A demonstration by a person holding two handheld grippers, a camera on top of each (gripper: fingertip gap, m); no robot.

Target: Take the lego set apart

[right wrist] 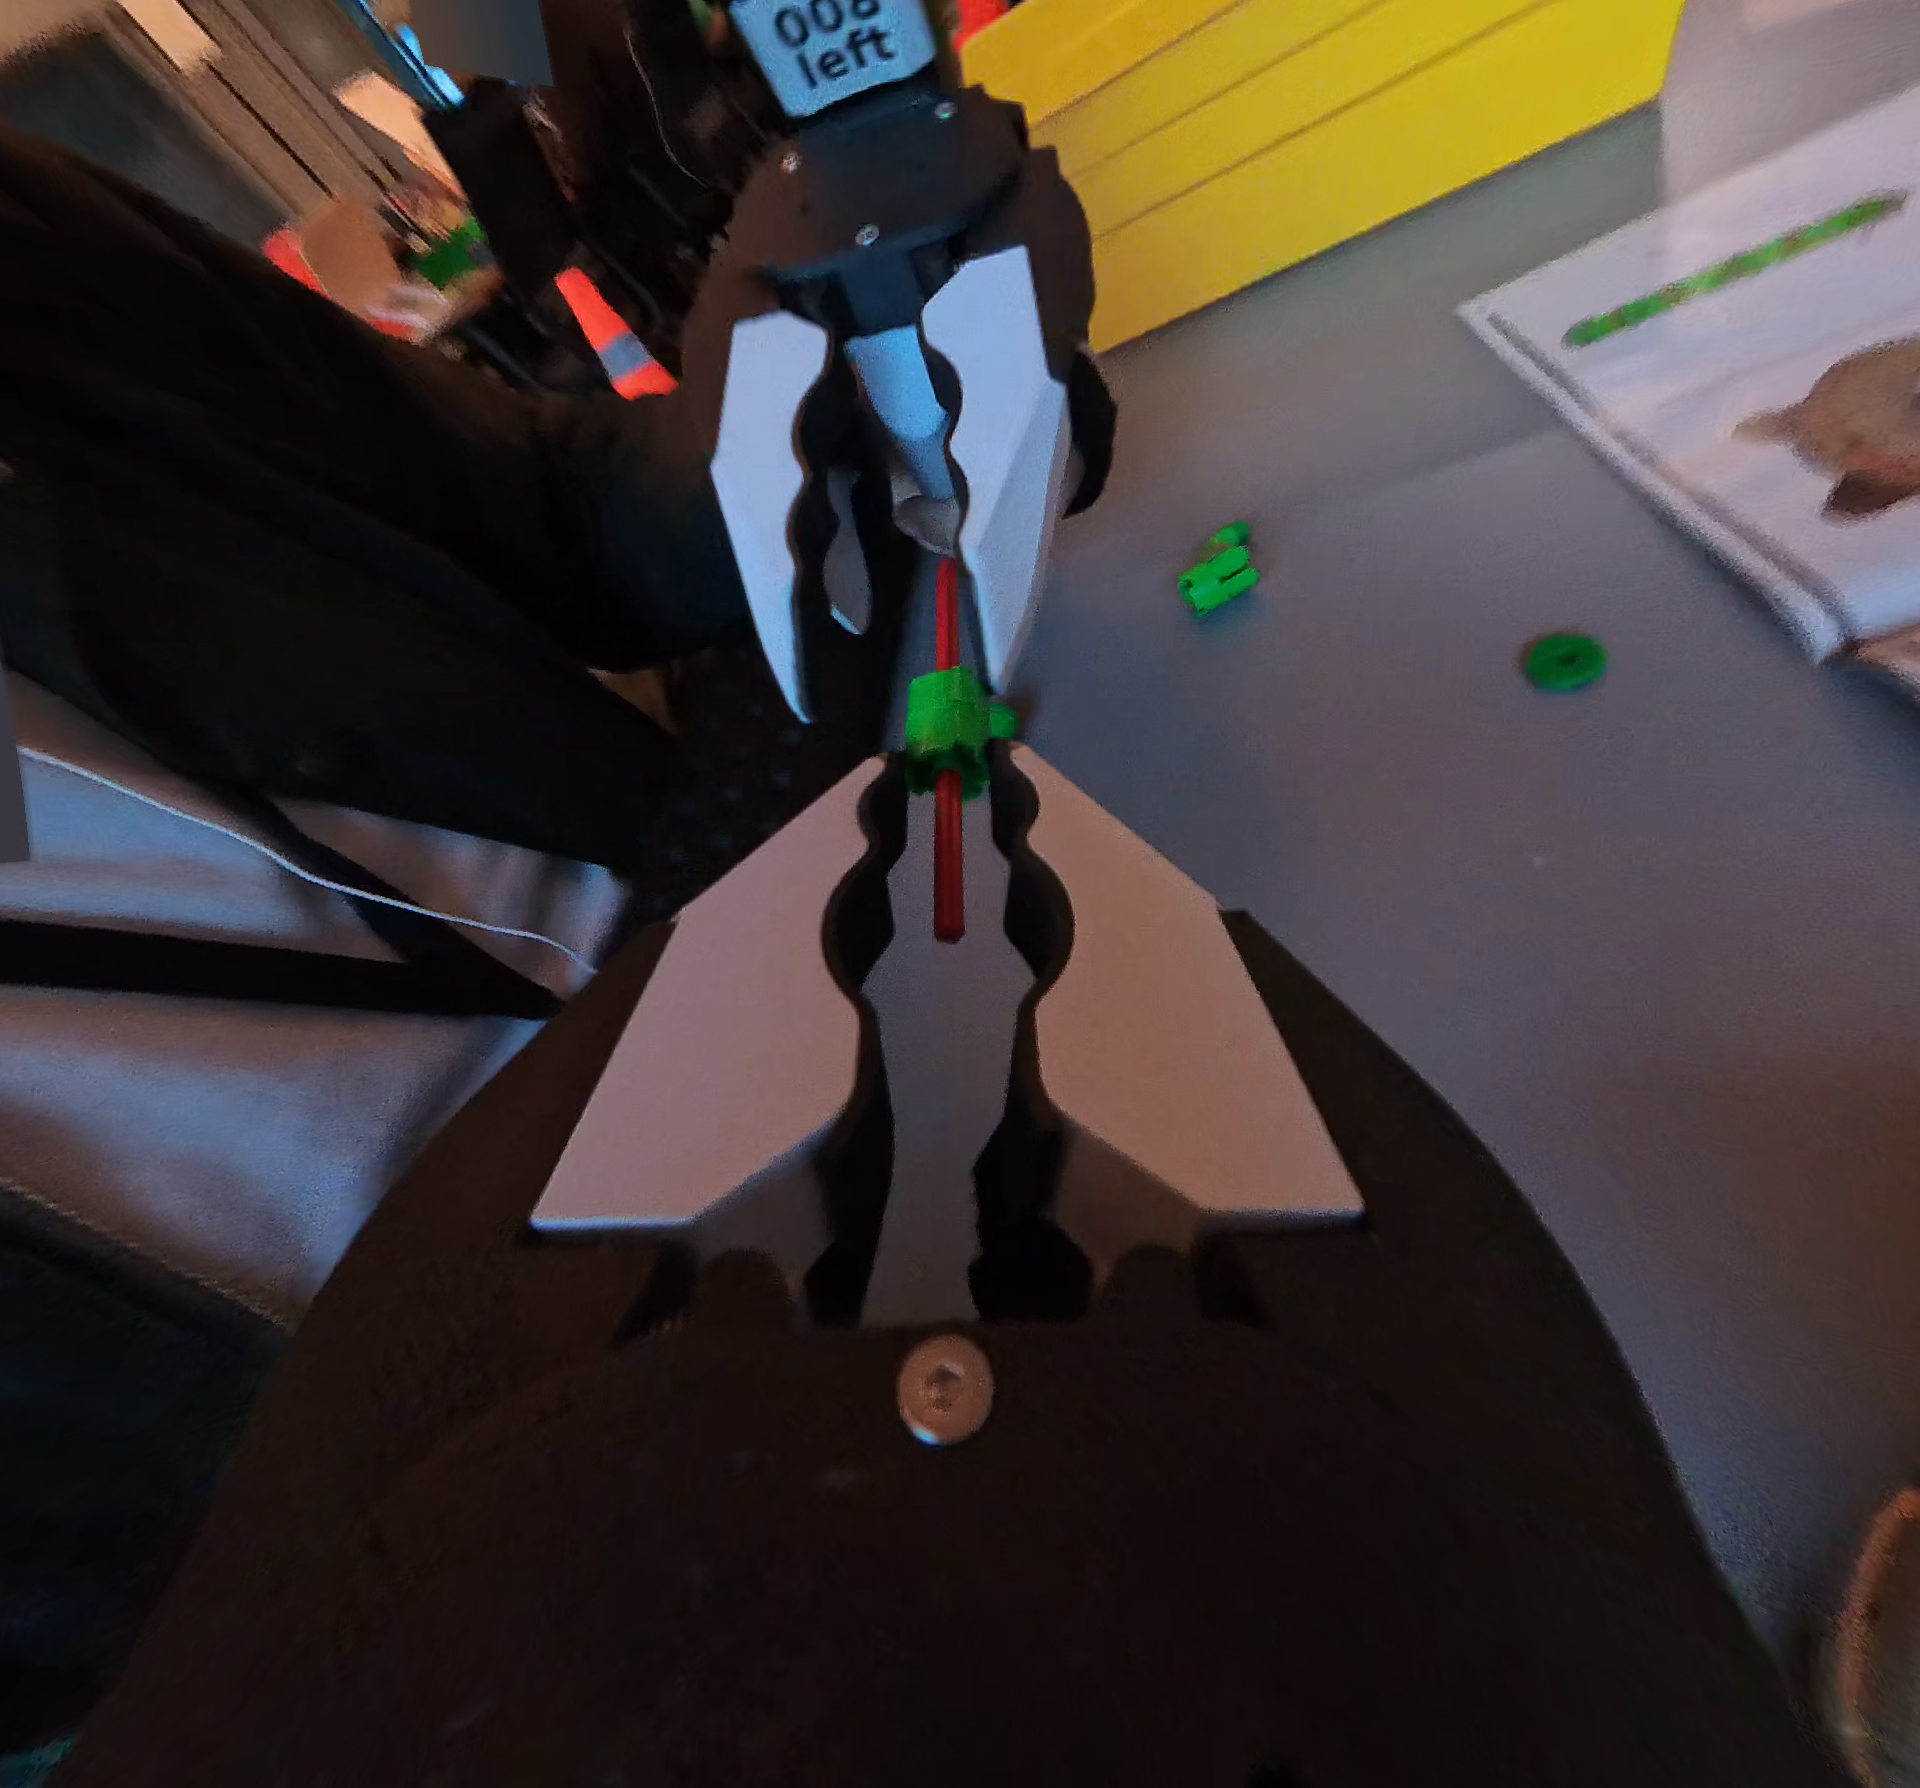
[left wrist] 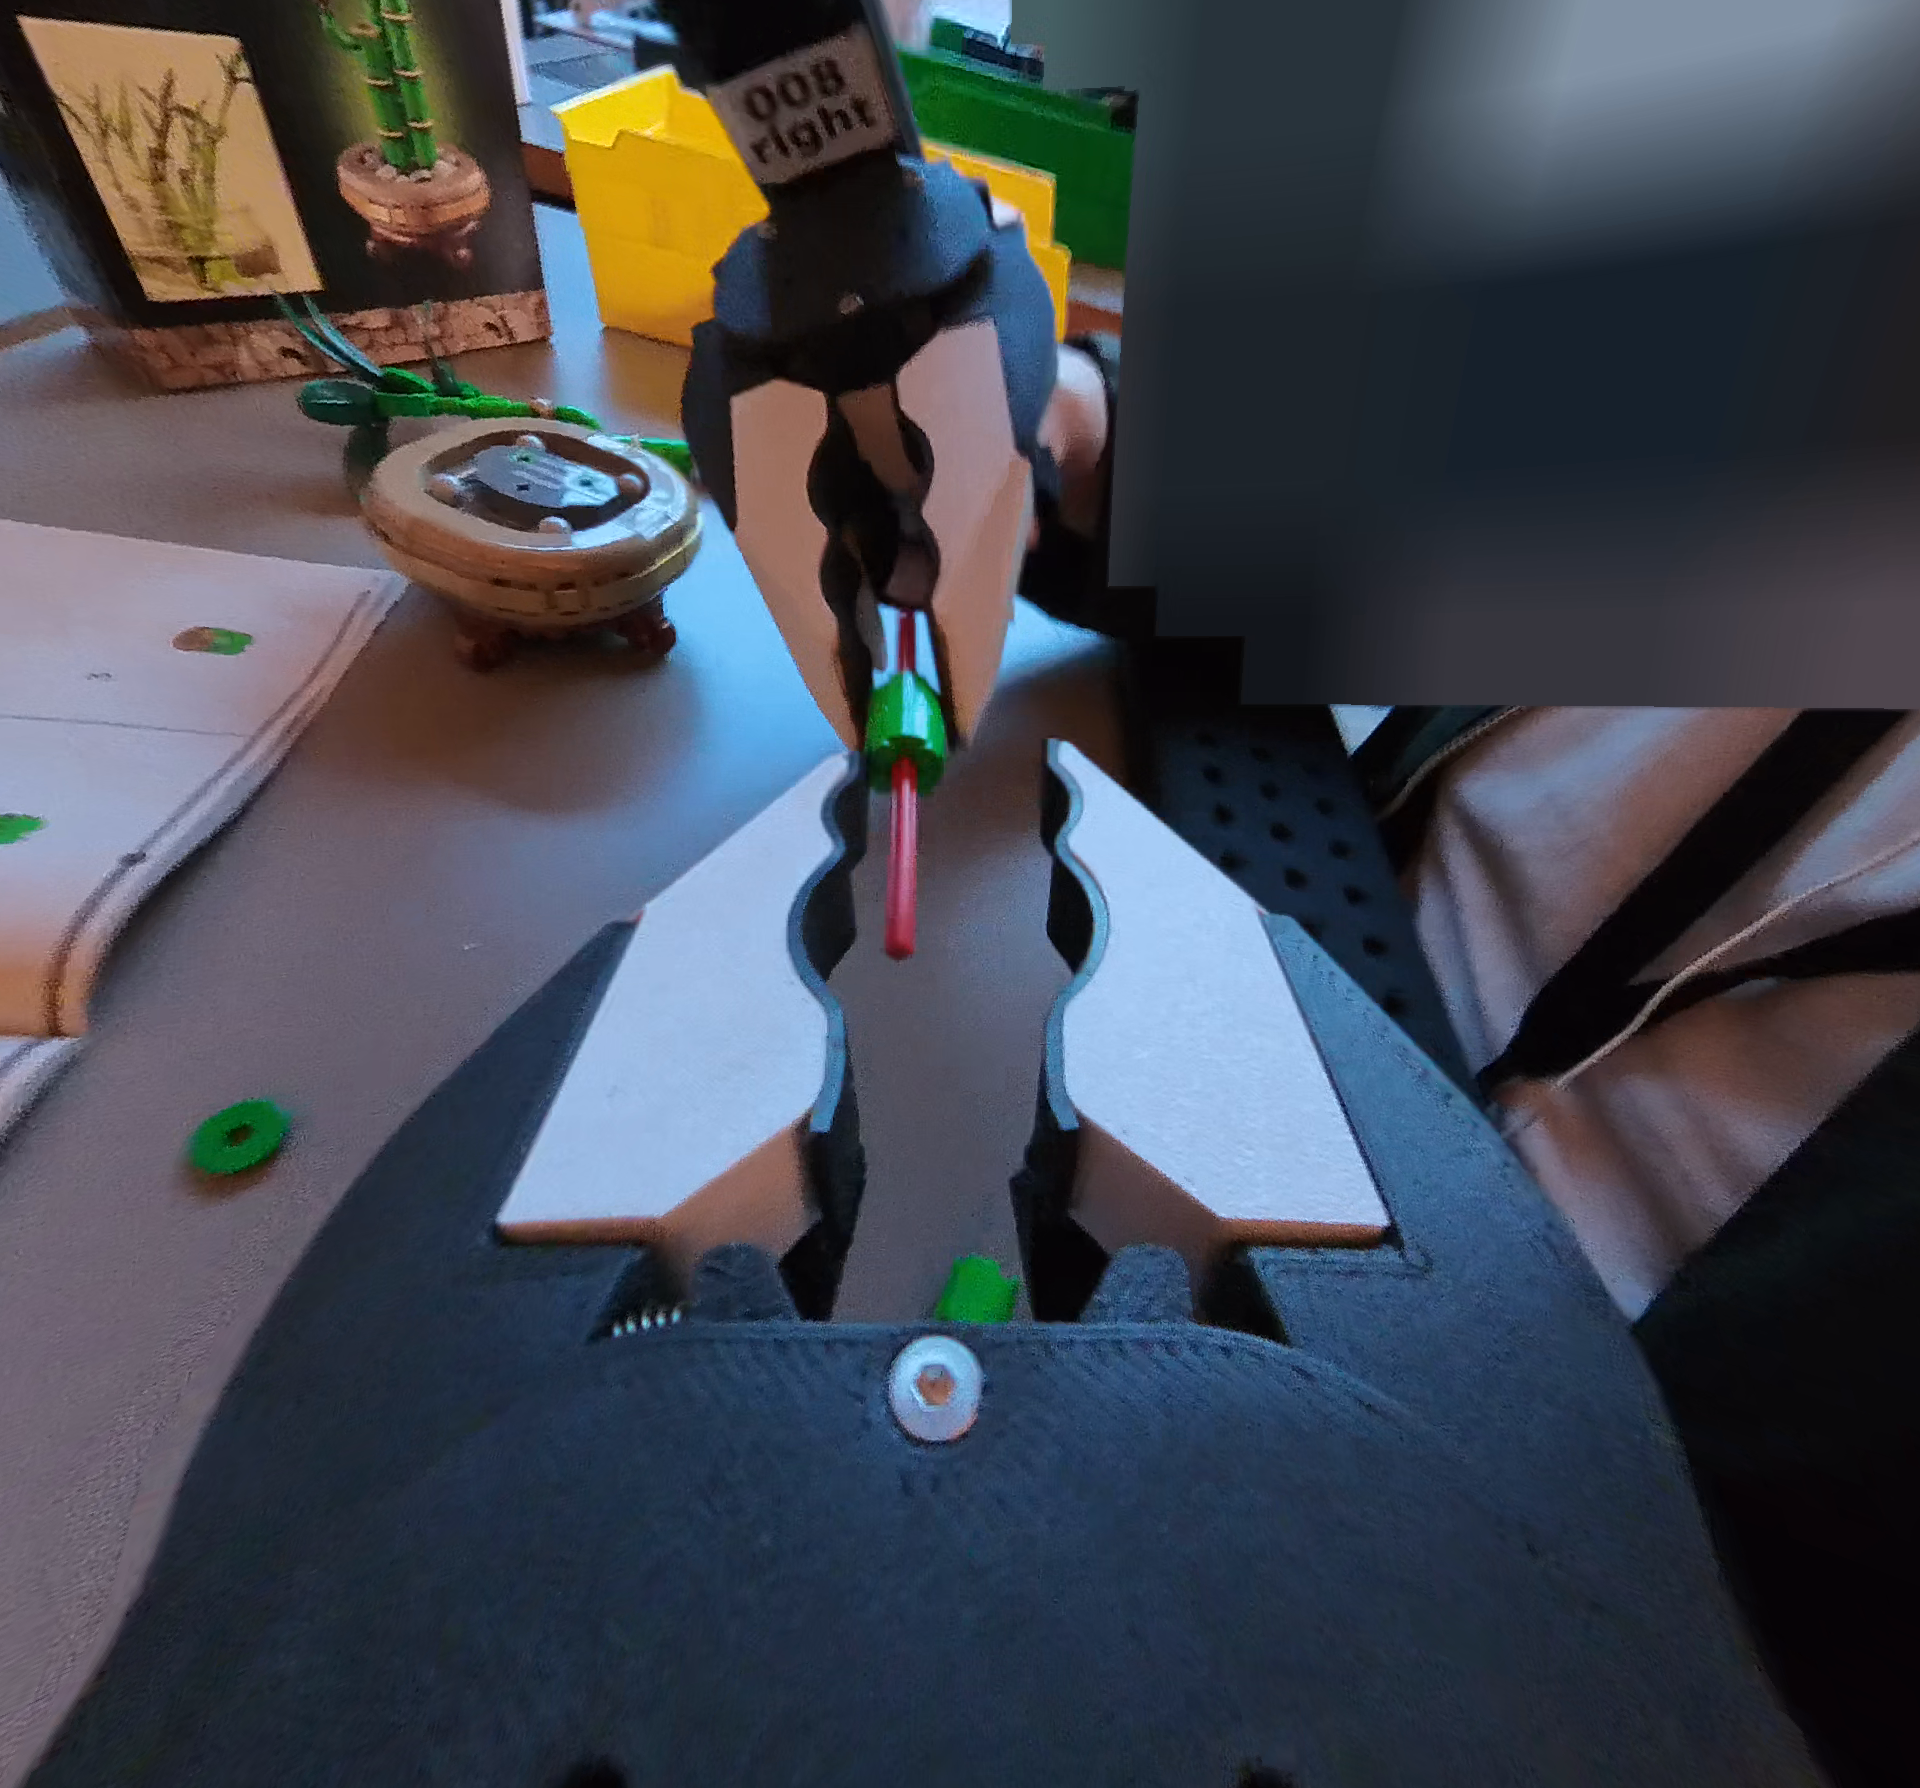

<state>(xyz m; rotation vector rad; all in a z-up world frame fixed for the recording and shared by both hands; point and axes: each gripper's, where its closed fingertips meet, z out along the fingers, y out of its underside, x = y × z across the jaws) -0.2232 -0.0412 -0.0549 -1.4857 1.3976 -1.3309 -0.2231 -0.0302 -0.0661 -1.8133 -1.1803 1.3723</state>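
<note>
A thin red axle (left wrist: 900, 865) passes through a small green lego piece (left wrist: 906, 725) and is held in the air above the table. My right gripper (right wrist: 948, 756) is shut on the green piece (right wrist: 945, 725); it also shows in the left wrist view (left wrist: 906, 736). My left gripper (left wrist: 951, 756) faces it tip to tip, open. The axle's free end lies between its fingers, close to one finger (left wrist: 727, 990). In the right wrist view the axle (right wrist: 948, 865) runs on into the left gripper (right wrist: 899, 689).
A tan lego pot base (left wrist: 530, 512) stands on the brown table, a green stalk (left wrist: 457, 403) lying behind it. Set box (left wrist: 270, 107), yellow bins (left wrist: 655, 200) and an open booklet (left wrist: 156, 730) surround it. Loose green pieces (left wrist: 239, 1136) (right wrist: 1218, 575) (right wrist: 1564, 663) lie about. The grippers are tip to tip, or close to it. Between my right fingertips and the tan lego pot base (left wrist: 530, 512) there is roughly 15 cm.
</note>
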